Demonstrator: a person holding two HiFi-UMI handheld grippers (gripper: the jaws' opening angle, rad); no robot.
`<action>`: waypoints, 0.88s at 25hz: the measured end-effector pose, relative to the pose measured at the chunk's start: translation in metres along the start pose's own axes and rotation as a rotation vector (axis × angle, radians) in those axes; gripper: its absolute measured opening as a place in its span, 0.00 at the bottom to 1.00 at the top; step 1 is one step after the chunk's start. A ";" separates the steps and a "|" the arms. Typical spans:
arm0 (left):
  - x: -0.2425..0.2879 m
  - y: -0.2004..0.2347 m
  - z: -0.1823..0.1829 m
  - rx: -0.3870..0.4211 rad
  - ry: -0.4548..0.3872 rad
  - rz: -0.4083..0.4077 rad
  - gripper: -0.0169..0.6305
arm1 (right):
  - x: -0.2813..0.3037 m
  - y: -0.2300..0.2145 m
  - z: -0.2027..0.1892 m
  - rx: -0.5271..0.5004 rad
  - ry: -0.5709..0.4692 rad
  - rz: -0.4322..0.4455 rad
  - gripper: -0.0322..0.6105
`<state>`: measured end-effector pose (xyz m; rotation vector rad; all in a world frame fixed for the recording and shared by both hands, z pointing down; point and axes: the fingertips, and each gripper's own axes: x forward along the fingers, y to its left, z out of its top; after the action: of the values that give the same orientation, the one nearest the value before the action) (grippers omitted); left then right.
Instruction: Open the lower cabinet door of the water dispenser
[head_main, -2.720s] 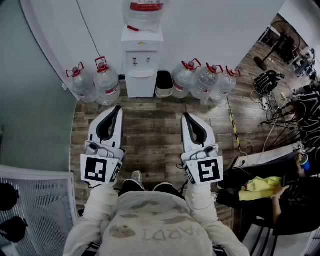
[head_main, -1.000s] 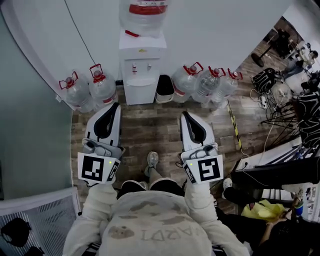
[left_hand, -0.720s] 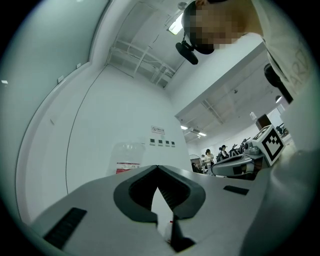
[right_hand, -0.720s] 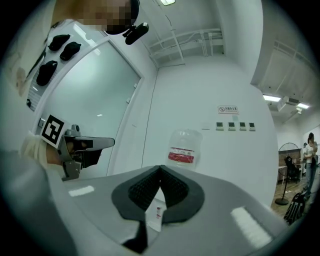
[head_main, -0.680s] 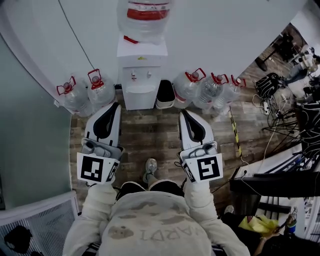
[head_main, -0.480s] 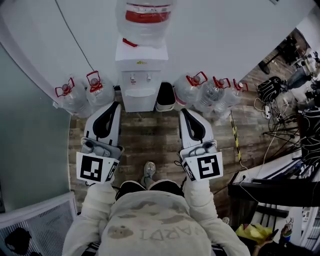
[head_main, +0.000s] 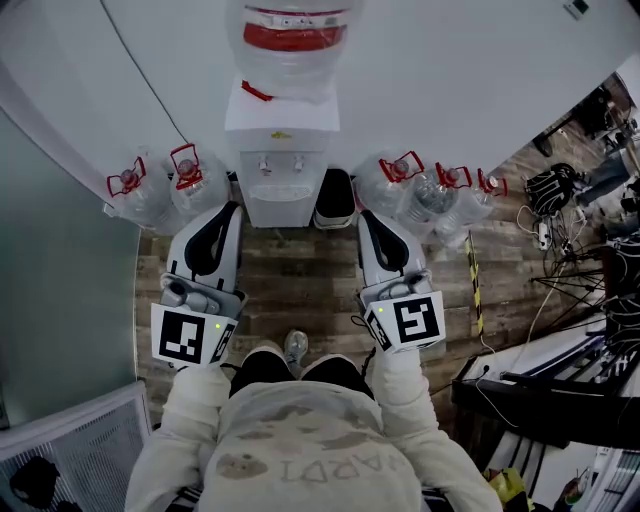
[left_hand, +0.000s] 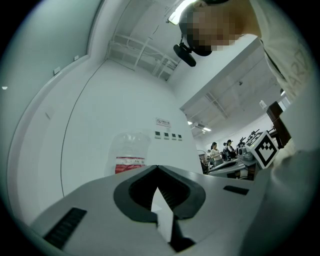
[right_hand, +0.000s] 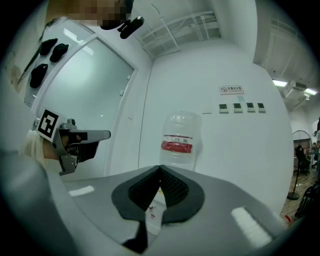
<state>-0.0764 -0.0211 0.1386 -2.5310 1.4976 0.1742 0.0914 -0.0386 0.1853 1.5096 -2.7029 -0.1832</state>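
Note:
The white water dispenser (head_main: 281, 150) stands against the wall straight ahead, with a clear bottle (head_main: 291, 38) with a red label on top. Its lower front (head_main: 283, 210) is strongly foreshortened, and no door seam or handle shows. My left gripper (head_main: 232, 208) and right gripper (head_main: 366, 216) are held side by side over the wooden floor, short of the dispenser and touching nothing. Both are shut and empty. The left gripper view shows the bottle (left_hand: 131, 150) over the shut left gripper (left_hand: 157, 168). The right gripper view shows the bottle (right_hand: 180, 137) above the shut right gripper (right_hand: 160, 168).
Water jugs with red caps stand on the floor left (head_main: 150, 188) and right (head_main: 420, 190) of the dispenser. A black bin (head_main: 336, 195) sits beside it. Cables and equipment (head_main: 590, 260) crowd the right. A white mesh chair (head_main: 60, 440) is at bottom left.
The person has walked toward the dispenser, which now sits nearer and larger in the head view. Both grippers moved forward with the body and stayed shut.

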 end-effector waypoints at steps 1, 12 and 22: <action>0.003 0.001 -0.003 0.000 0.004 0.000 0.03 | 0.005 -0.002 -0.006 0.008 0.009 0.003 0.06; 0.038 0.027 -0.037 -0.014 0.046 -0.026 0.03 | 0.056 -0.022 -0.079 0.134 0.137 -0.011 0.06; 0.065 0.060 -0.079 -0.041 0.081 -0.065 0.03 | 0.105 -0.033 -0.156 0.199 0.258 -0.034 0.06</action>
<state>-0.0972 -0.1225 0.1964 -2.6445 1.4520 0.0949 0.0789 -0.1583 0.3341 1.5068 -2.5527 0.2689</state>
